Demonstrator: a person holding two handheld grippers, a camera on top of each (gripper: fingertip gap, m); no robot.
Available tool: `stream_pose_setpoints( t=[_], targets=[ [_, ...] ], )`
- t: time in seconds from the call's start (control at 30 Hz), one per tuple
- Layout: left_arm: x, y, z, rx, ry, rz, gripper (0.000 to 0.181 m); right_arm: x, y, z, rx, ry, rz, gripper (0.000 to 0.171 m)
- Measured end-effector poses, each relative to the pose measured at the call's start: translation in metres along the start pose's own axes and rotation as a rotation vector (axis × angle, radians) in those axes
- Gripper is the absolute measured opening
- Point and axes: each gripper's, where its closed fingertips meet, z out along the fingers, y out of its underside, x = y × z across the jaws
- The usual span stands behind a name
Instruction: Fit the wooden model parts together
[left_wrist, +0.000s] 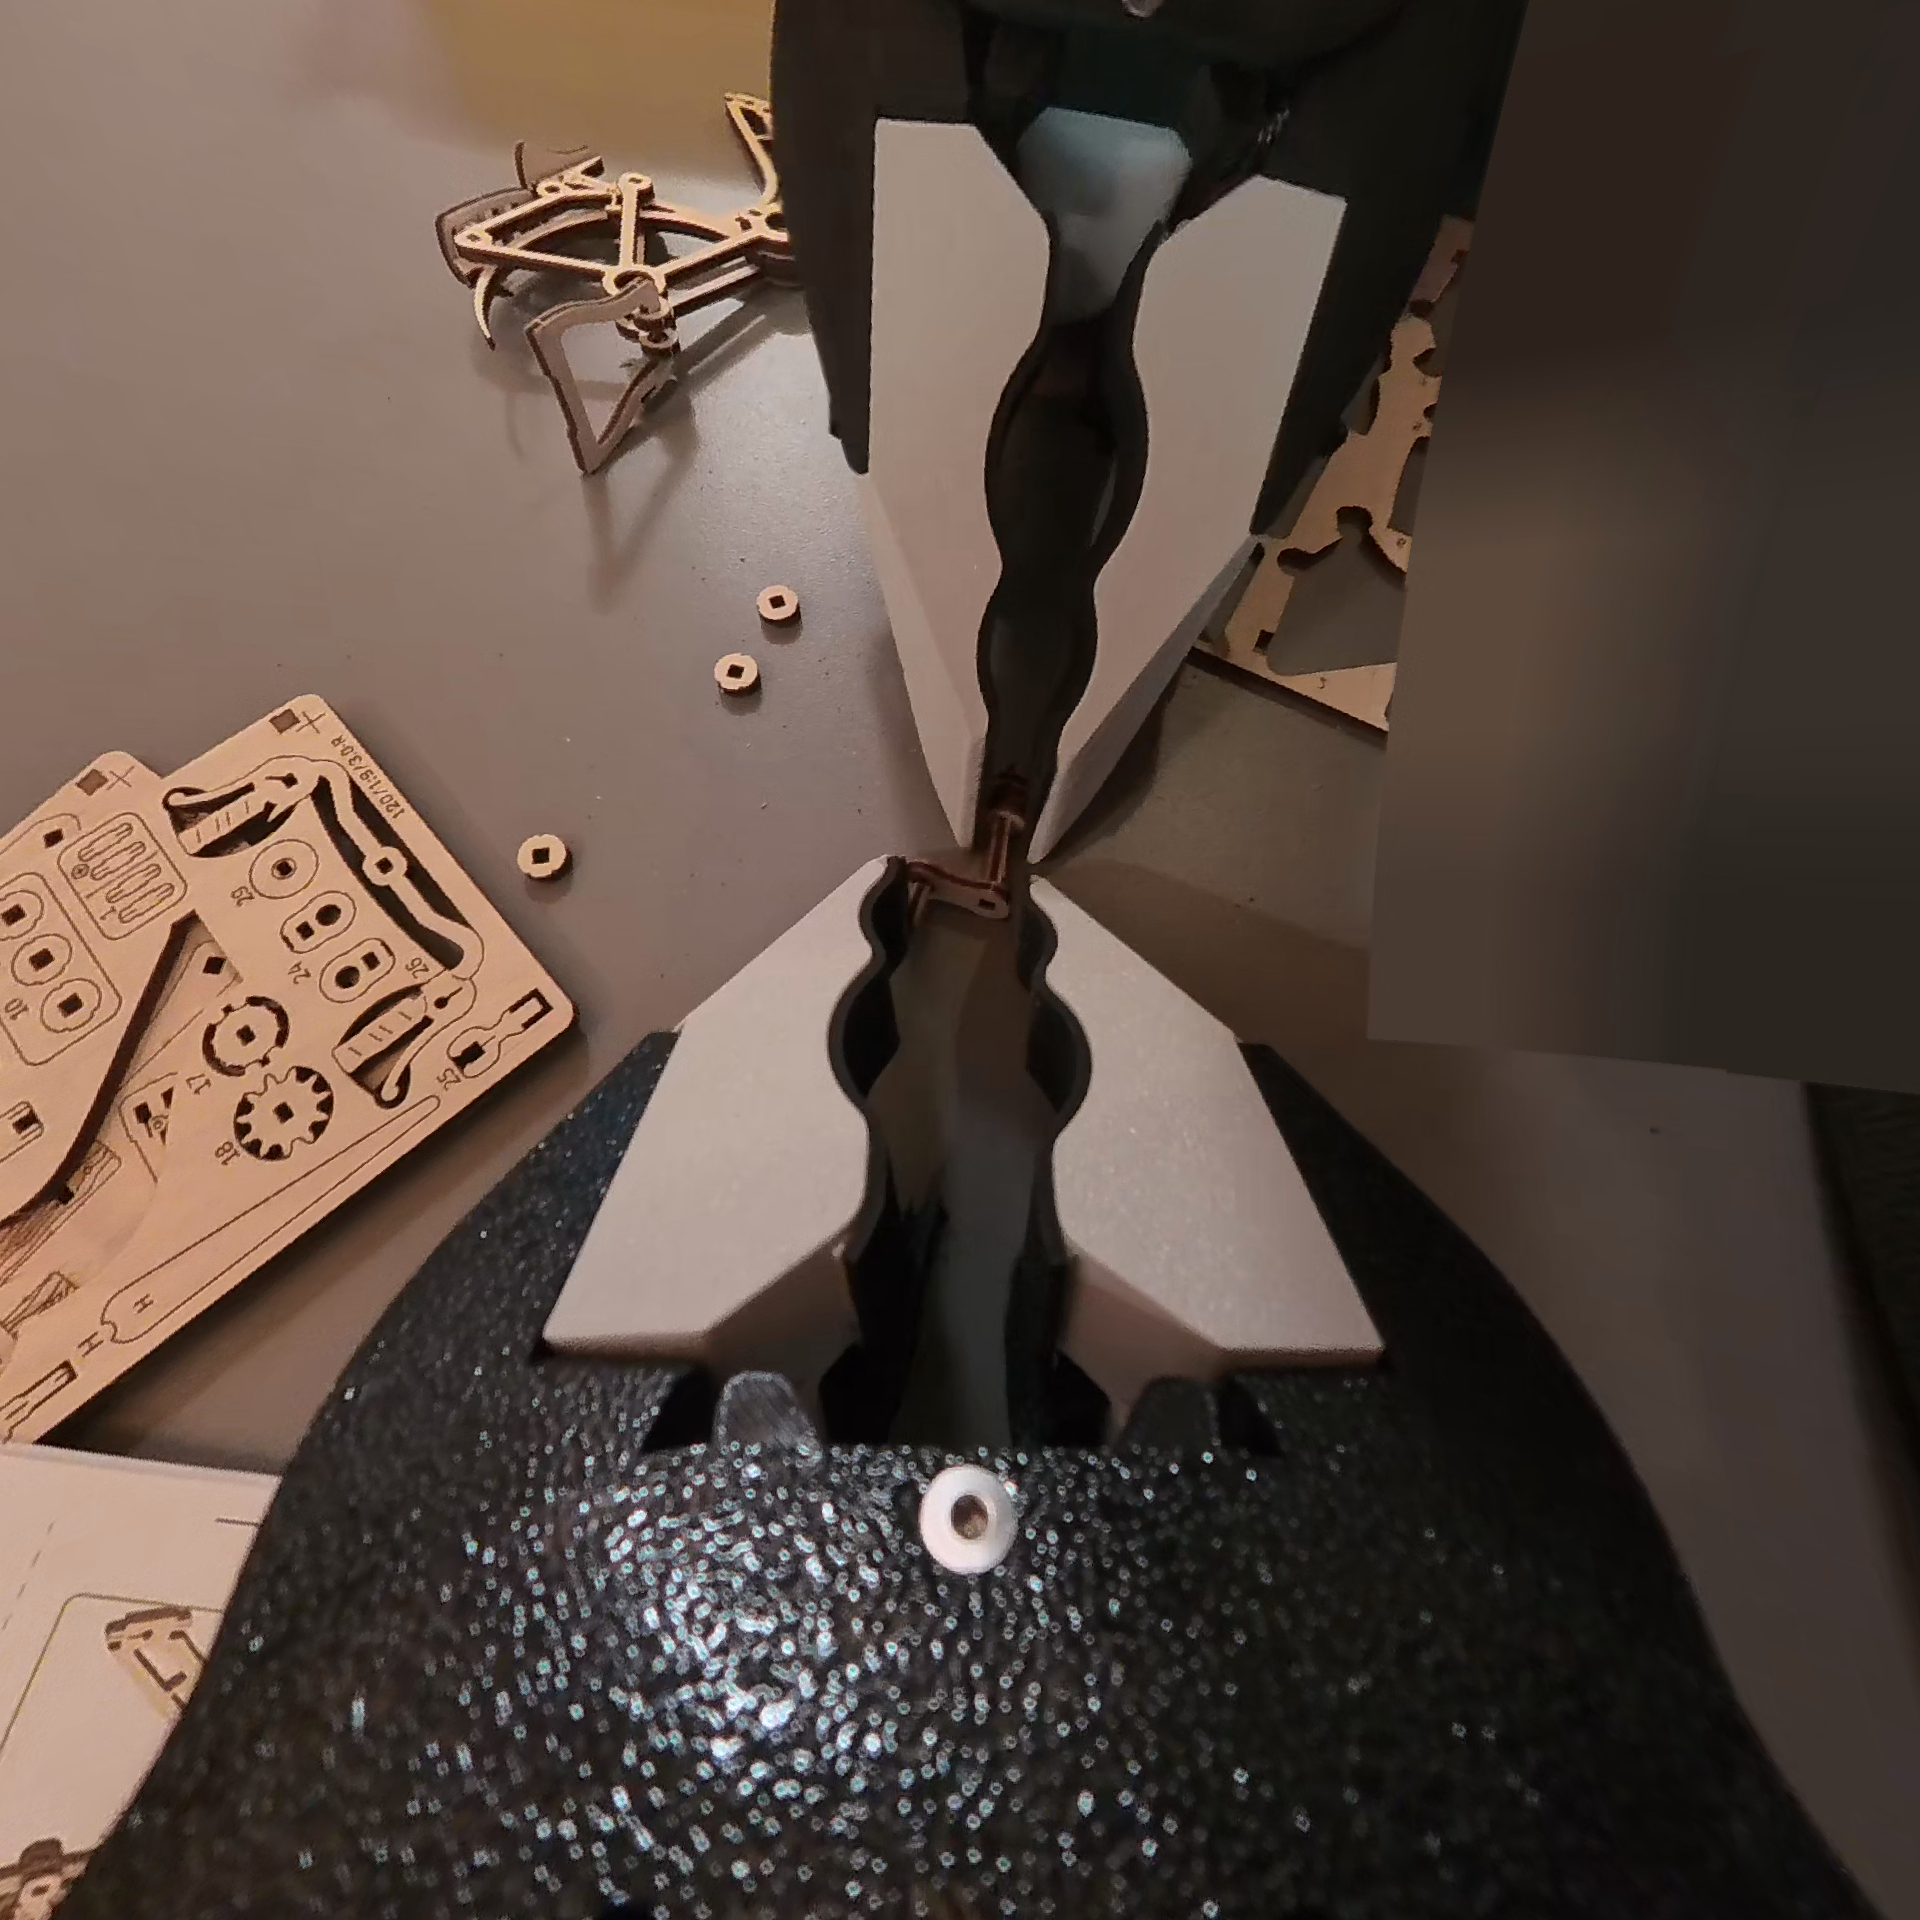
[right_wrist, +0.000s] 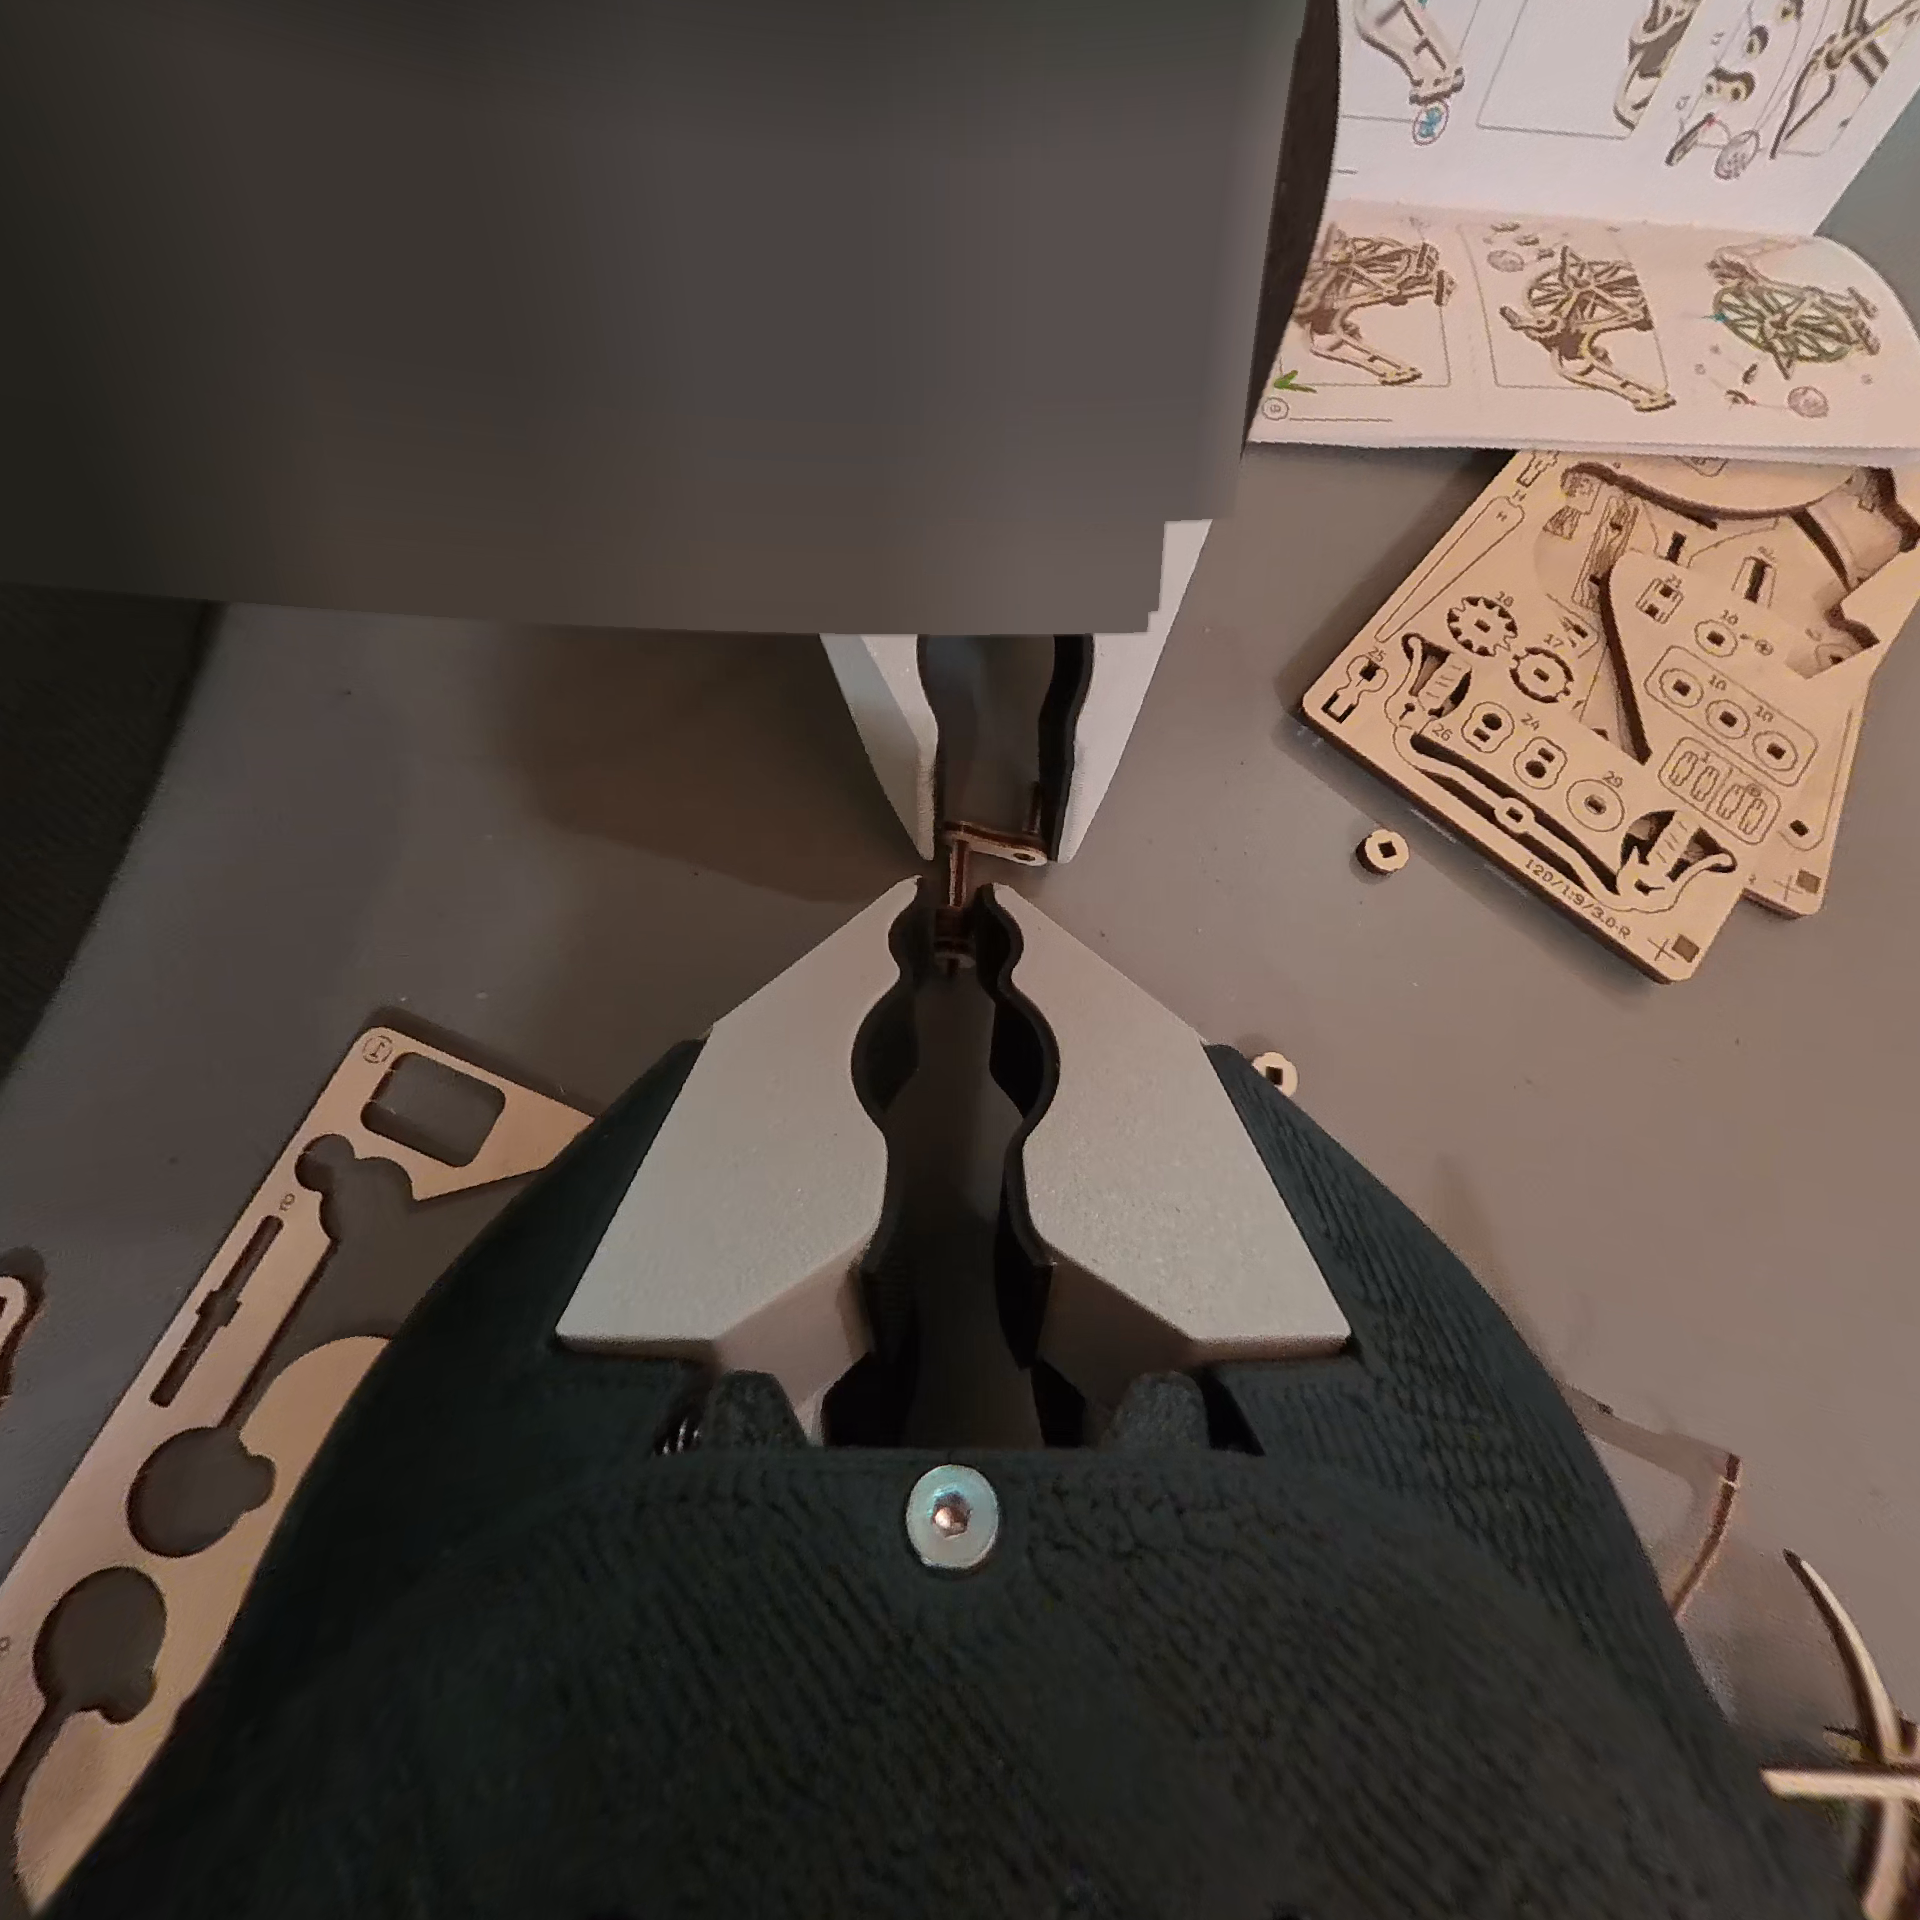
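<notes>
A grey bench (left_wrist: 260, 436) is carrying the loose kit. Two overlapping wooden part sheets (left_wrist: 239, 997) are lying at its left, with three small round washers (left_wrist: 737, 673) sitting apart just beside them. A half-built wooden frame (left_wrist: 582, 270) is resting farther back. An open instruction booklet (right_wrist: 1579, 312) is lying beyond the sheets, and an emptied sheet (right_wrist: 208, 1299) is lying opposite

engraved part numbers and a code mark the wooden sheets (left_wrist: 260, 987) at nine o'clock; printed marks dot the booklet (right_wrist: 1558, 312) at one o'clock.
</notes>
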Motion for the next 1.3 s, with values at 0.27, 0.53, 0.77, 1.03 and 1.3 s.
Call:
stream_pose_setpoints(
  t=[0.27,0.53,0.77,1.03,1.3],
  targets=[
    [0.001,0.0,-0.002,0.01,-0.015,0.036,0.024,-0.002,0.0,0.0,0.007,-0.021,0.008,0.007],
    [0.007,0.002,-0.002,0.001,0.055,0.069,0.037,-0.003,0.001,0.0,0.01,-0.052,-0.03,0.007],
    [0.006,0.0,-0.001,0.004,0.077,0.087,0.02,-0.002,0.001,-0.003,0.014,-0.022,-0.049,0.01],
    [0.006,0.0,-0.001,0.001,0.074,0.079,0.019,-0.007,0.004,-0.014,0.028,-0.051,-0.056,0.007],
    [0.006,0.0,-0.001,0.001,0.069,0.075,0.019,-0.007,0.01,-0.012,0.009,-0.057,-0.053,0.003]
  ],
)
